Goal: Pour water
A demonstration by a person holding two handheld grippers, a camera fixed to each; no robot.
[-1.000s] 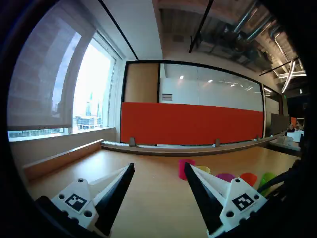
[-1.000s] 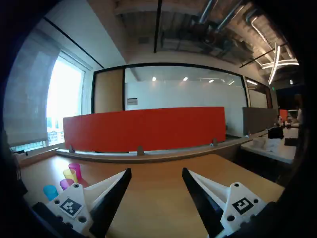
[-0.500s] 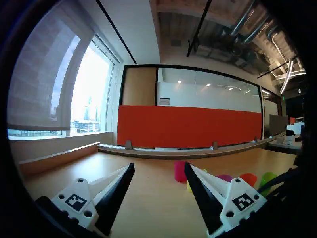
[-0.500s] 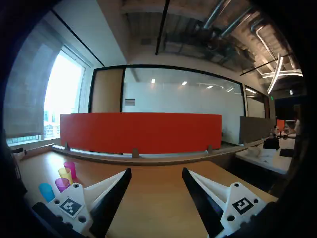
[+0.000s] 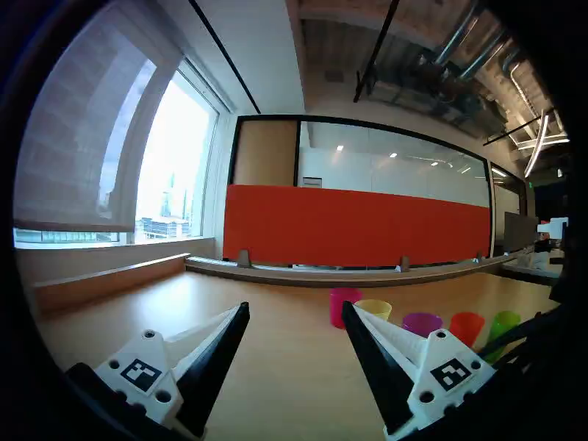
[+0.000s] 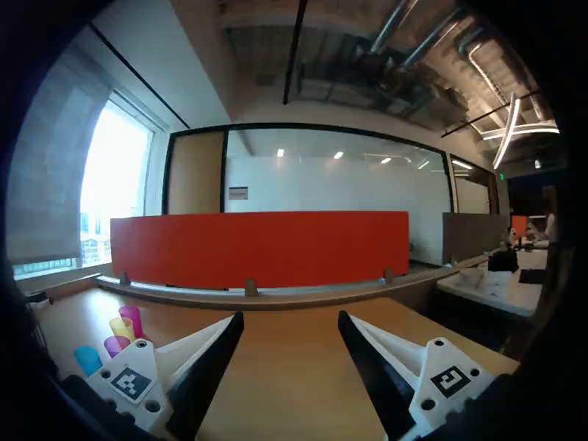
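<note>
Cups stand on wooden table before orange partition.

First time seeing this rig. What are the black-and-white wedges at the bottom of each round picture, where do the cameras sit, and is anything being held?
The wedges are the two fingers of a hand-held gripper. A person carries one in each hand, with a fisheye camera riding on each. The left gripper view looks along the left gripper, the right gripper view along the right gripper. Both are open, holding nothing. Ahead lies a wooden table with small cups: pink cup, yellow cup, purple cup, orange cup, green cup, and a blue cup in the right gripper view.
</note>
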